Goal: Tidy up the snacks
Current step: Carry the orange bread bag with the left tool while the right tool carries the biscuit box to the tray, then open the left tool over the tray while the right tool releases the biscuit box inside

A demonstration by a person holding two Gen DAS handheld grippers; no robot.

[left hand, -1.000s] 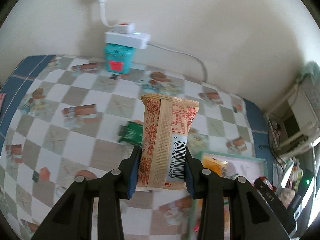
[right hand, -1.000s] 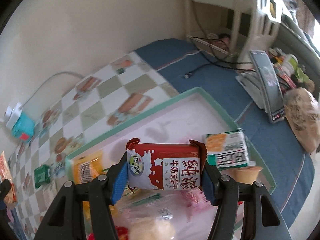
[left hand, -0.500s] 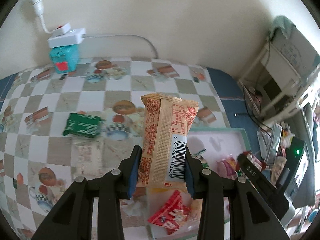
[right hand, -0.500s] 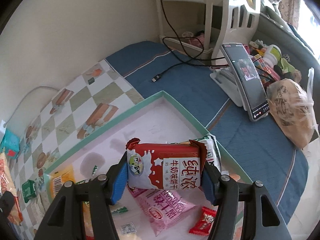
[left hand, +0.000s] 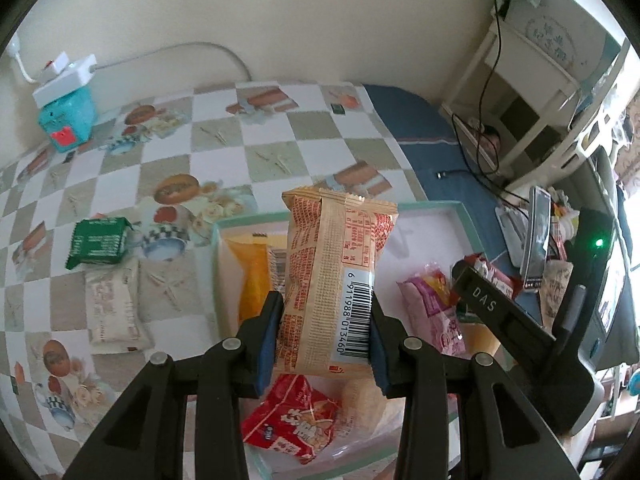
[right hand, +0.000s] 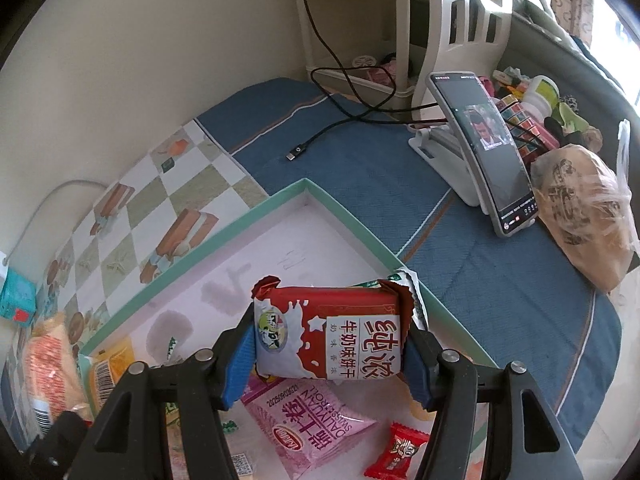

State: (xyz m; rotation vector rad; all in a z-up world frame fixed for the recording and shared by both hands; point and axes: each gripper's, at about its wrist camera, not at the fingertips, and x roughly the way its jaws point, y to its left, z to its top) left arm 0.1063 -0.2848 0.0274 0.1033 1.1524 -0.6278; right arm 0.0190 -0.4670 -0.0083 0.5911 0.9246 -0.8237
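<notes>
Left gripper [left hand: 323, 336] is clamped on a tan crinkly snack packet [left hand: 334, 280], held over the shallow green-rimmed tray [right hand: 240, 222]. Right gripper [right hand: 330, 354] is squeezing a red-and-white milk biscuit pack [right hand: 330, 332] above that tray too.

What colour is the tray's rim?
Mint green rim around a pale pink floor; clearest in the right wrist view.

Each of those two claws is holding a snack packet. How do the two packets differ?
The tan packet in the left gripper is printed in orange with a barcode showing; the milk biscuit packet in the right gripper is red and white with a cow emblem. The tan one stands on end between the pads, while the red one lies crosswise, gripped by its ends. Both are sealed and held above the green-rimmed tray.
</notes>
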